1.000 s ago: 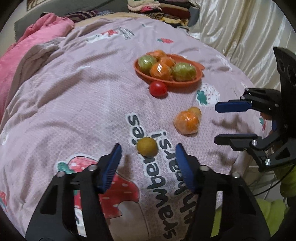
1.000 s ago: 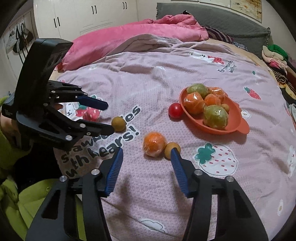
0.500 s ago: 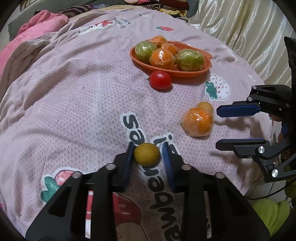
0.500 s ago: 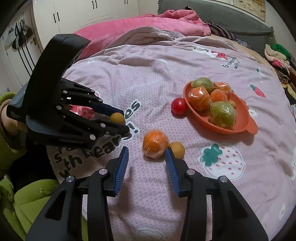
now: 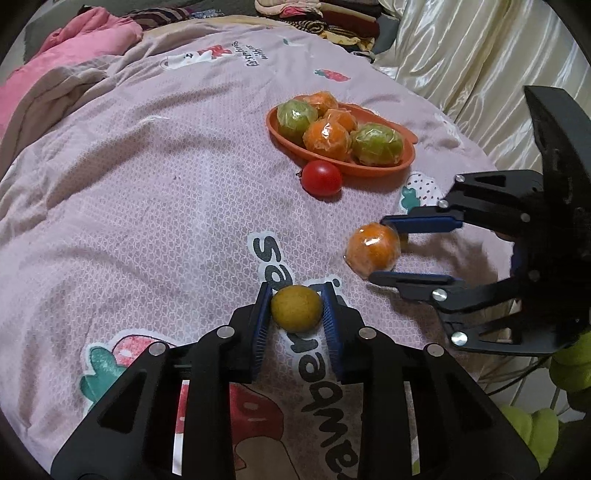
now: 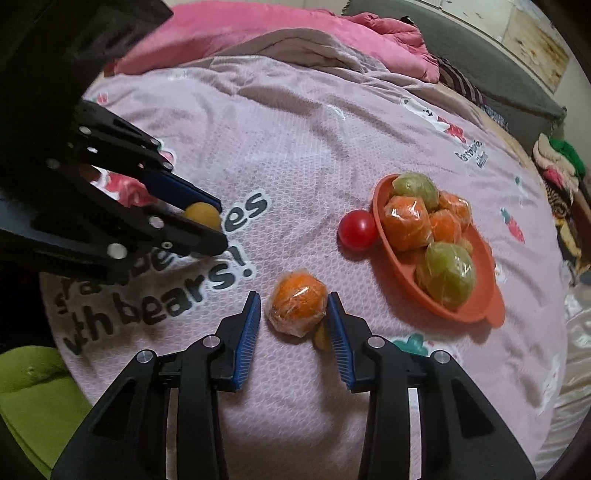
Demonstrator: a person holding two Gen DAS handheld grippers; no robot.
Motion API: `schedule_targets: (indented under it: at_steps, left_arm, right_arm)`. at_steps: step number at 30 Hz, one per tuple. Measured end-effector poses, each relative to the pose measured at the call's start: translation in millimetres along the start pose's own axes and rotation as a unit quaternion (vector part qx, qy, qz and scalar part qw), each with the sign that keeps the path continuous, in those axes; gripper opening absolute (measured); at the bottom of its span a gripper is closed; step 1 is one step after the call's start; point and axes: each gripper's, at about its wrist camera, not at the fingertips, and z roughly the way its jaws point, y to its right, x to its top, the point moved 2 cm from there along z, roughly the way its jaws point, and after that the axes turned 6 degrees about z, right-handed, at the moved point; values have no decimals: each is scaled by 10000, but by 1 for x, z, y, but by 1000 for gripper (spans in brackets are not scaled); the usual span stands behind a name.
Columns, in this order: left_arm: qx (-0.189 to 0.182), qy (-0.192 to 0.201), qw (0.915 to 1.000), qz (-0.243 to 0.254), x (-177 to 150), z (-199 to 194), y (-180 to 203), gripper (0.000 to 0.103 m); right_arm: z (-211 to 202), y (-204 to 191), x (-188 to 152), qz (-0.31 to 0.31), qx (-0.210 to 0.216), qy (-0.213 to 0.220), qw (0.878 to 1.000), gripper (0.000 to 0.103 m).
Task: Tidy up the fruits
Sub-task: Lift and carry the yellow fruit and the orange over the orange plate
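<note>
The pale pink quilted bedspread (image 5: 155, 206) printed with strawberries, bears and dark lettering covers the whole surface, with a rumpled bright pink blanket (image 6: 280, 29) bunched at its far end and a cream satin curtain (image 5: 461, 55) hanging on the right in the left wrist view.

The left gripper (image 5: 296, 309), black with blue ribbed pads, is pinched on a small round yellow-green fruit (image 5: 296, 308) near the lettering; both pads press its sides. In the right wrist view that same gripper reaches in from the left with the fruit at its tips.

The right gripper (image 6: 293, 318), of the same build, straddles a plastic-wrapped orange (image 6: 298, 309) lying on the bedspread. Its jaws have just been closing, with that orange between them; the right pad is at or touching the wrap, while a narrow gap shows at the left pad, so it does not yet grip. A small yellowish fruit (image 6: 322, 338) lies just beside the wrapped orange, partly hidden behind the right finger.

The shallow orange oval plastic dish (image 6: 461, 310) sits farther off and to the right. It holds 2 wrapped green fruits (image 6: 447, 273), and at least 3 wrapped orange ones (image 6: 406, 223), packed touching each other.

A smooth red tomato (image 6: 357, 229) rests on the bedspread against the dish's left rim.
</note>
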Motion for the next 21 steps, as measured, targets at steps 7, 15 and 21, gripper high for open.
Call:
schedule_targets:
  at_steps: [7,15,21]
  left_arm:
    - [-46,23,10000,-33,0,-1,-1,20]
    - [-85,218,9996,-128,9,-13,-4,20]
    - [-63,348,9993,-143,27,-19,-6,20]
  right_arm:
    - [7,4,7,-10,34,53,10000,33]
    - [-19,28,6,622,493,425,9959,33]
    - [-46,52,6,958,554,806,9906,33]
